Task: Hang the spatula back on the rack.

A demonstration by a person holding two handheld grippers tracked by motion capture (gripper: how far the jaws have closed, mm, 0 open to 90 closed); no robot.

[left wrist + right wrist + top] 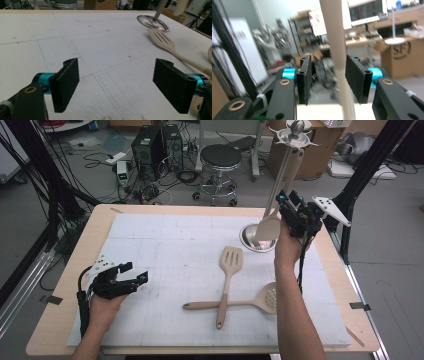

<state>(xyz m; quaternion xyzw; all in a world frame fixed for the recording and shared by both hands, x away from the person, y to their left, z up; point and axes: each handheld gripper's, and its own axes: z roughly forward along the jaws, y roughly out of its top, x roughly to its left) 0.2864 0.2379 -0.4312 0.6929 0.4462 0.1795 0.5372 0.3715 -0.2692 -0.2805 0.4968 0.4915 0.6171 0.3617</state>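
Beige spatula [272, 222] hanging from the metal stand [260, 239] at the far right of the desk [65, 320], handle up toward the hooked top disc [295, 137], blade low just above the stand's round base. Likely the work in hand: hanging utensils on the rack, so this one sits vertical and off the mat.

Right gripper [295, 215] raised beside it at handle height. In the right gripper view, handle [335, 45] passes straight up between the jaws, a visible gap on the left, nearly touching on the right. Jaws partway open, not pressing; spatula looks carried by the stand, not by the grip. Judged: release step.

Slotted turner [227, 280] and perforated spoon [240, 303] lying crossed on the white mat [150, 245], mid-right, probably next for the rack.

Left gripper [127, 280] resting low at the near left of the mat, jaws wide open, nothing between them, well apart from the utensils. Seems parked clear of the right hand's work.
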